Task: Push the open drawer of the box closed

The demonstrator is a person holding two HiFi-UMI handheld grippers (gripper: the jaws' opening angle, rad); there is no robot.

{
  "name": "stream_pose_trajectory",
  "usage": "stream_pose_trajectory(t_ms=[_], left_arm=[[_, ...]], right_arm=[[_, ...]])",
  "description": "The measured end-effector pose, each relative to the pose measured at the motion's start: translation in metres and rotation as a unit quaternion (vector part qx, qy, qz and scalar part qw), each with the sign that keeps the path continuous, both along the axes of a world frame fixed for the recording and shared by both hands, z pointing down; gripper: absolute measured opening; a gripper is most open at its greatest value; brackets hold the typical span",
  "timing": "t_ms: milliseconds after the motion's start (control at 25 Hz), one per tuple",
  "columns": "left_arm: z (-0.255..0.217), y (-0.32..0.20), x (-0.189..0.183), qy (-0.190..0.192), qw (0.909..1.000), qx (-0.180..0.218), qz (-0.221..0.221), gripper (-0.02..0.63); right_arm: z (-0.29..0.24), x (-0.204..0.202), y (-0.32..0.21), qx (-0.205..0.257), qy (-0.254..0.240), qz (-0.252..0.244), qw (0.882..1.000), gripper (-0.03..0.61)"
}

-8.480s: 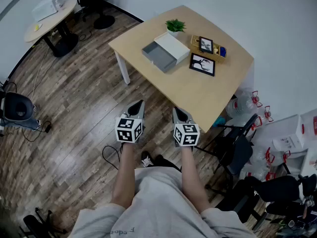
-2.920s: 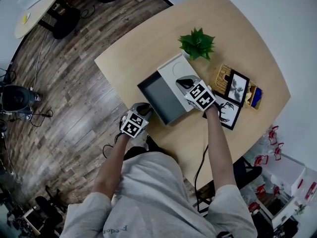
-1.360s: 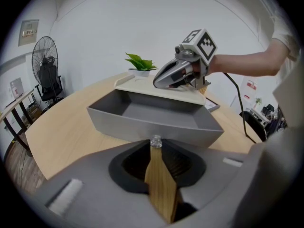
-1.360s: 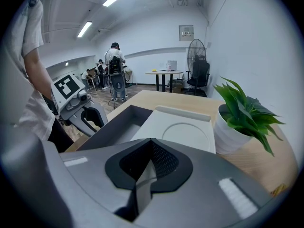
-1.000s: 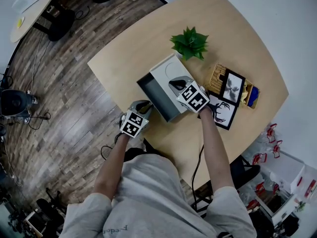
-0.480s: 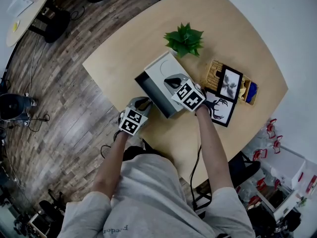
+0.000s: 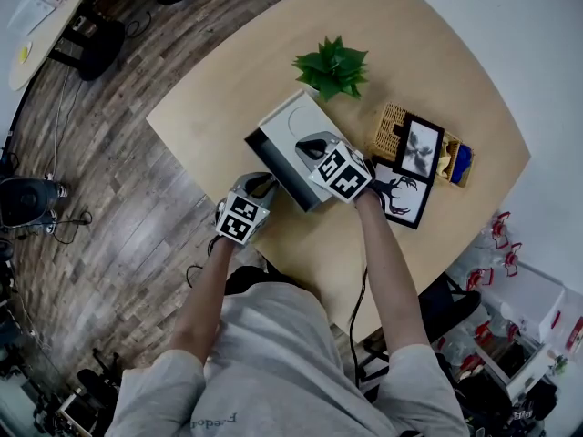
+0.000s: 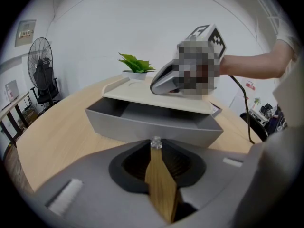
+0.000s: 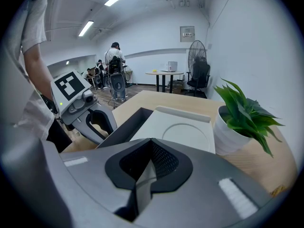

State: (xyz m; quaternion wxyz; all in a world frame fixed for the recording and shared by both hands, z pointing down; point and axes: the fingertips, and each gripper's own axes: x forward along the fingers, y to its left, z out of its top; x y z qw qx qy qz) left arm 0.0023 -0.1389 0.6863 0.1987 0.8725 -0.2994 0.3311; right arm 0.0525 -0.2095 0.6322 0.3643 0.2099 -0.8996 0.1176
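A white box [image 7: 296, 121] stands on the wooden table [image 7: 428, 53], and its grey drawer [image 7: 270, 158] sticks out a short way toward me. My left gripper [image 7: 264, 182] is shut, with its tips right at the drawer's front wall [image 8: 152, 126]. My right gripper [image 7: 306, 144] is also shut and rests on the box's lid [image 9: 183, 129]. In the left gripper view the right gripper [image 8: 166, 82] lies on the lid [image 8: 156, 96]. The right gripper view shows the left gripper [image 9: 90, 115] beside the dark drawer opening [image 9: 126, 125].
A potted plant [image 7: 332, 65] stands behind the box. To the right are a wicker basket [image 7: 392, 126] and two picture frames [image 7: 395, 194], [image 7: 417, 148]. The table edge lies near my left hand, above wood floor [image 7: 118, 198]. People [image 9: 114, 56] stand far off.
The drawer has slid into the box and now shows only a narrow strip. My left gripper moved forward with its front wall. The right gripper stayed on the lid.
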Motion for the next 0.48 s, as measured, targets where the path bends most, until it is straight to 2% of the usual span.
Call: stream_pose_trajectory(t_ms=[480], left_arm=[[0.0098, -0.0086, 0.0064, -0.003, 0.9999, 0.01, 0.008, 0.129]], right_arm=[[-0.0012, -0.0003, -0.0005, 0.001, 0.001, 0.0, 1.0, 0.002]])
